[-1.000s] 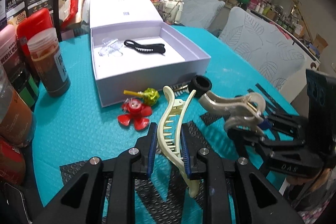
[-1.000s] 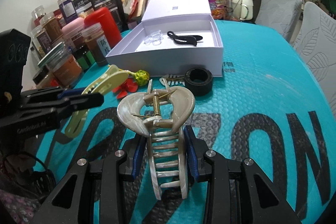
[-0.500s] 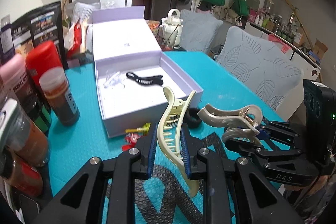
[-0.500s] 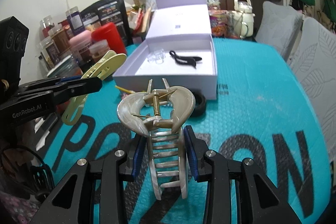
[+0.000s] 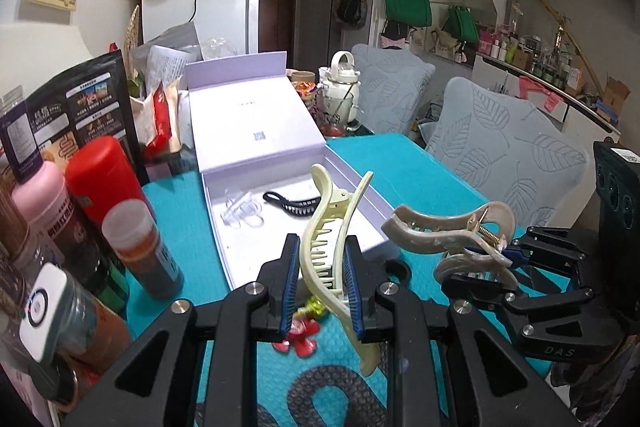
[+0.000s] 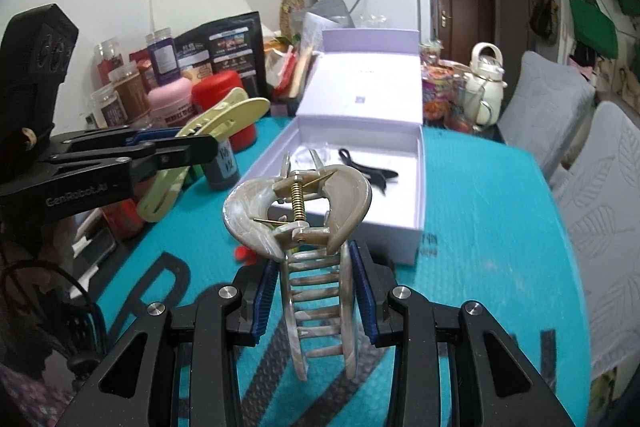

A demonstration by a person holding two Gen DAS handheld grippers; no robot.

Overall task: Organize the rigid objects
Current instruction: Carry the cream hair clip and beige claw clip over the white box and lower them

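Observation:
My left gripper [image 5: 320, 287] is shut on a pale yellow hair claw [image 5: 334, 239], held above the teal table in front of the open lilac box [image 5: 224, 247]. My right gripper [image 6: 316, 303] is shut on a marbled beige hair claw [image 6: 298, 199], also held in the air; it shows at the right in the left wrist view [image 5: 452, 239]. The box [image 6: 404, 231] holds a black hair clip [image 5: 294, 205] and a clear clip [image 5: 242, 213]. A red flower clip [image 5: 300, 339] and a yellow-green clip [image 5: 314, 307] lie on the table below my left gripper.
Jars and bottles stand along the left edge, including a red canister [image 5: 104, 179] and a brown spice jar [image 5: 140, 247]. A black ring [image 5: 398, 269] lies by the box front. A white kettle [image 5: 340, 91] stands behind the box. Two grey chairs [image 5: 508, 155] are at the right.
Both grippers have risen from the table with their claws and moved towards the box, which now sits closer under the claws.

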